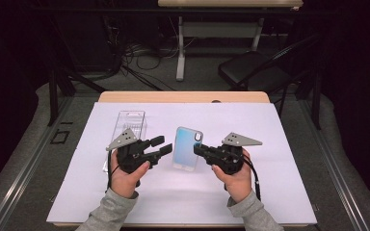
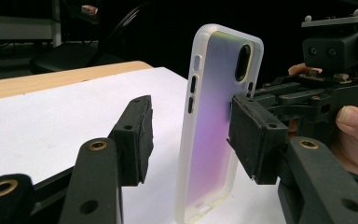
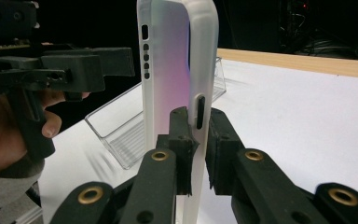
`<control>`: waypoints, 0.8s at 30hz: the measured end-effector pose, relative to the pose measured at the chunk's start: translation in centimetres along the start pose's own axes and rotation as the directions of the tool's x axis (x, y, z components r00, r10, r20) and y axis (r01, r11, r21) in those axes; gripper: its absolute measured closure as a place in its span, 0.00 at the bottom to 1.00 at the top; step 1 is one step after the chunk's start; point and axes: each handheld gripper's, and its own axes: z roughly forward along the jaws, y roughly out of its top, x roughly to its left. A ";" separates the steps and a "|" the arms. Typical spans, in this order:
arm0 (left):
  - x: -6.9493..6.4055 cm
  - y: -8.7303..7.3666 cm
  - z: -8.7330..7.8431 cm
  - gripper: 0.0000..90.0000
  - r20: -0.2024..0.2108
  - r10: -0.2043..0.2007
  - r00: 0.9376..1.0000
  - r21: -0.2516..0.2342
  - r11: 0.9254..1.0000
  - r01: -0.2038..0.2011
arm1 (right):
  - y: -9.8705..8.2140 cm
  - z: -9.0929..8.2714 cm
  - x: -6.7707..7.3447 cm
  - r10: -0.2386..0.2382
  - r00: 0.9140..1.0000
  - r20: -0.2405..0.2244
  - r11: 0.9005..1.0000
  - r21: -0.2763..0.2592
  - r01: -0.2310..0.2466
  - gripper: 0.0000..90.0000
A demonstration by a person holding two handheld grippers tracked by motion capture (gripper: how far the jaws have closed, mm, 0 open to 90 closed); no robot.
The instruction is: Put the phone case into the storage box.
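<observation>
Wooden bench [image 1: 183,96] showing only along its far edge, in light wood. White sheet [image 1: 279,163] covering nearly the whole top, lying flat. Clear plastic tray [image 1: 131,123] lying on the sheet, left of centre toward the far side. Dark floor [image 1: 29,144] surrounding the bench on both sides.

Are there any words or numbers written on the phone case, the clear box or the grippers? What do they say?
None can be read.
Phone case: plain frosted rim and shiny back, no writing or logo.
Clear box: see-through plastic, no label seen.
Left gripper and right gripper: black parts and brass screws, no letters or numbers.
White table cover: blank.
Small white item with a red spot on a far shelf: too small and blurred to read.
</observation>
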 end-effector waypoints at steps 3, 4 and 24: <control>0.0 0.0 0.0 0.56 0.001 0.002 1.000 0.002 1.000 -0.002 | 0.0 0.1 0.2 -0.018 1.000 0.005 1.000 0.004 0.018 0.91; 0.0 0.0 0.0 0.56 0.001 0.002 1.000 0.000 1.000 -0.002 | 0.0 0.1 0.3 -0.020 1.000 0.006 1.000 0.007 0.020 0.91; -0.5 -0.1 0.4 0.59 -0.004 0.051 0.999 0.035 0.998 -0.051 | -0.3 0.9 1.6 -0.113 0.994 -0.002 0.991 0.074 0.113 0.91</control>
